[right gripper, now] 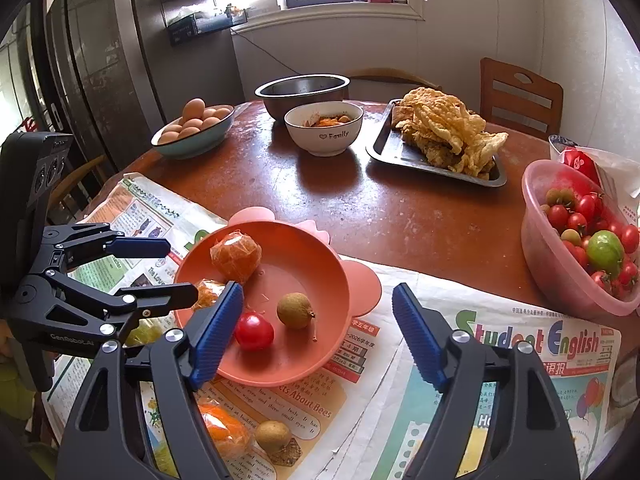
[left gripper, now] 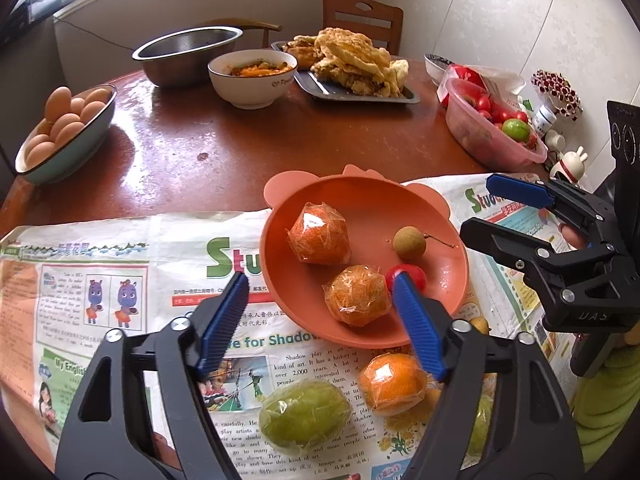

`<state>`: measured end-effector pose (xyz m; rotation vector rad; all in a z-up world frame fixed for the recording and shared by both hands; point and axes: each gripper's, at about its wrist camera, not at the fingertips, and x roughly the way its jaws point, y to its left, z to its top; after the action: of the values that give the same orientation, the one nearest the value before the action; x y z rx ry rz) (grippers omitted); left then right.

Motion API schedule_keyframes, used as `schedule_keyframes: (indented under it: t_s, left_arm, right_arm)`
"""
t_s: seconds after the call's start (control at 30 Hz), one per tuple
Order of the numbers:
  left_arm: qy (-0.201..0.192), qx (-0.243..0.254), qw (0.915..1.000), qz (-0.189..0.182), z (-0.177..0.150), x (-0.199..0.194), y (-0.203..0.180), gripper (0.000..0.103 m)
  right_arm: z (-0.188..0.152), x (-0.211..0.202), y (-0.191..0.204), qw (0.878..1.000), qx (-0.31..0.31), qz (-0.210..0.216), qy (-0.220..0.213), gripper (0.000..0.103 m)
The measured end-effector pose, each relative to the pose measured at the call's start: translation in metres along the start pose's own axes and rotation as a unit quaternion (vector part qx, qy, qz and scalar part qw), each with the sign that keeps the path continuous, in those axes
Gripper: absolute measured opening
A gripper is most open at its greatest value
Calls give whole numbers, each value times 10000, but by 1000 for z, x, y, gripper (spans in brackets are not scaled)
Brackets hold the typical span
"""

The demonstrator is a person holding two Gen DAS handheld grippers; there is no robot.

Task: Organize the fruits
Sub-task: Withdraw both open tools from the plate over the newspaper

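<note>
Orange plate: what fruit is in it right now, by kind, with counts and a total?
Inside the orange plate:
Plastic-wrapped oranges: 2
Longan: 1
Cherry tomato: 1
Total: 4

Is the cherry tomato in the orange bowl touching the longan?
Apart. The right wrist view shows bare bowl floor between the cherry tomato and the longan.
</note>
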<state>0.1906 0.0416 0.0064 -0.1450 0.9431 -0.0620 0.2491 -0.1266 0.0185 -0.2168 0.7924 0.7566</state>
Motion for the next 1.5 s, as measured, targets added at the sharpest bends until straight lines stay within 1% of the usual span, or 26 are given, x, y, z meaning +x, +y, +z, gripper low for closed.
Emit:
schedule_keyframes:
  t_s: [0.13,0.3,0.37,0.53,0.8,1.5]
  left_arm:
    - [-52,-5,10000,13,0,-7,-1,79]
    - [-115,-5,9999,19,0,-15,-1,84]
    - [-136,-12,9999,20,0,-18,-1,86]
    - [-222,-43,9997,25,-1,-25,-1,90]
    - [-334,-16,9994,-20,-6,-37,-7,93]
    - [-376,169,9991,-112,-29,-57,-24,93]
  right_arm:
    - [1,-4,1,10000,12,-32,-33,82]
    - [2,-9,5,10000,-7,-43,-78,85]
    - [2,-12,7,9999,3,-55,-97,88]
    - [2,-20,10,9998,10,-91,-167,91]
    - [-1,-36,14,9995,-1,-111,-283,93]
    - [-21,-59,20,9994,8,-175,-315,93]
